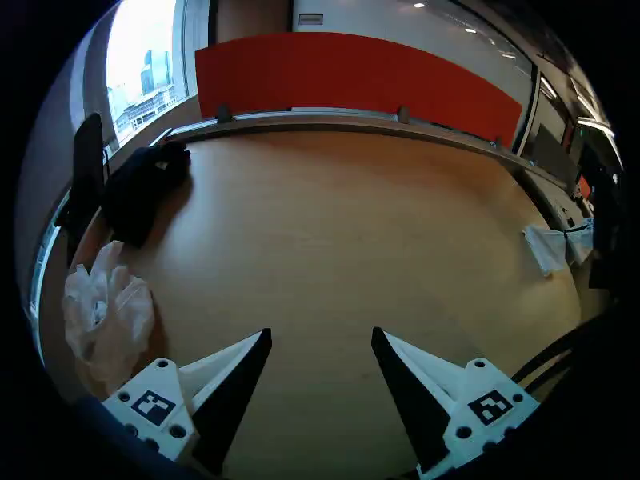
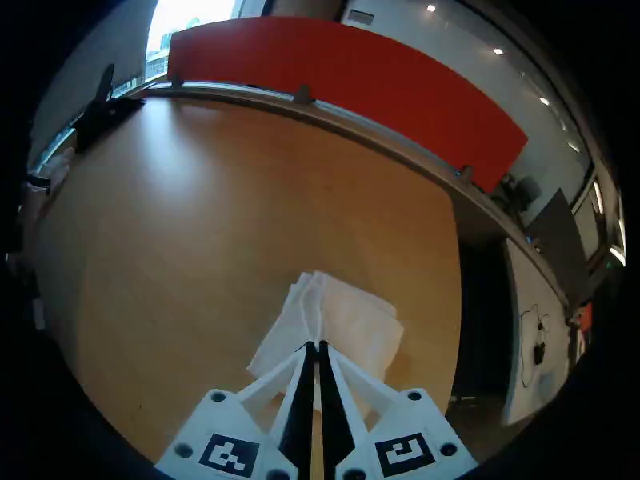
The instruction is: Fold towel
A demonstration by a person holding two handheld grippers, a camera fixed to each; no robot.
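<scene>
A white towel (image 2: 344,324) lies folded into a small stack on the wooden table (image 2: 208,216), close to its right edge. My right gripper (image 2: 314,346) is shut, and its tips pinch the near edge of the towel along a raised crease. In the left gripper view the same towel (image 1: 548,246) appears small at the far right edge of the table. My left gripper (image 1: 322,340) is open and hangs over bare wood (image 1: 336,232) with nothing between its fingers.
A black bag (image 1: 144,188) and a crumpled white plastic bag (image 1: 108,312) sit at the table's left side. A red partition (image 1: 352,76) runs along the far edge. The table's right edge (image 2: 458,264) drops off just beyond the towel.
</scene>
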